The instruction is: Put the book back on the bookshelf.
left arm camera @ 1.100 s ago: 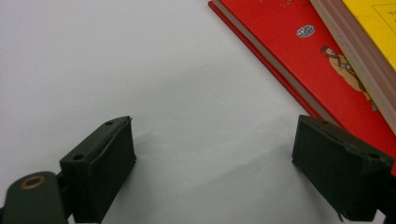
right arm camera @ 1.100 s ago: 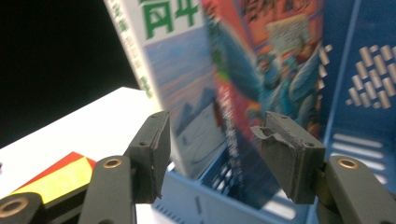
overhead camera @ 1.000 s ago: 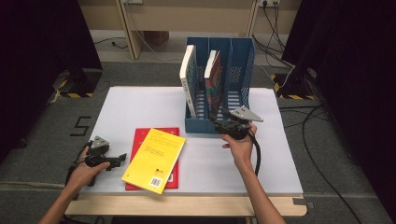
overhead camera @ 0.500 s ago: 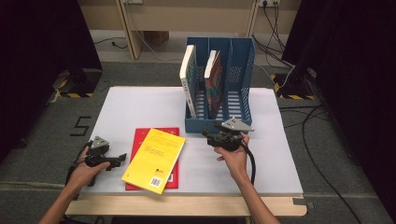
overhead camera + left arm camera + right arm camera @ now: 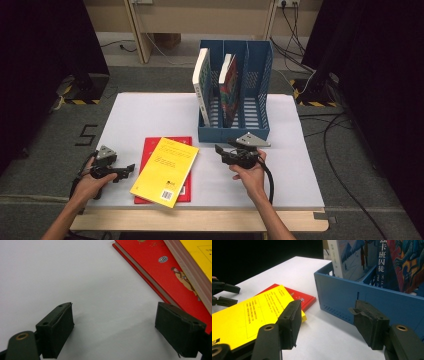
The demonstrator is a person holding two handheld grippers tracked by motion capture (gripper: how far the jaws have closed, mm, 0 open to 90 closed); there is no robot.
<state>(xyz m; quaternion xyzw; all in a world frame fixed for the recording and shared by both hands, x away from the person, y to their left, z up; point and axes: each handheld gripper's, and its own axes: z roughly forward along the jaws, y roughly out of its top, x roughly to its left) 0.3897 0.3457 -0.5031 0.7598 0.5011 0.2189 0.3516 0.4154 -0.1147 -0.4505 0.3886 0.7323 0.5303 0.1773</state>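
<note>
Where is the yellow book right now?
In the high view, the yellow book lies front left of the table, askew on the red book, between the two tongs.

Two bare forearms, no sleeves. Each hand holds a black gripper: the left gripper and right gripper both carry a grey three-cornered plate on top and trail a black cable. Up close, each has two blocky black jaws faced with dark pads, a brass-ringed rivet hole at each jaw's base
</note>
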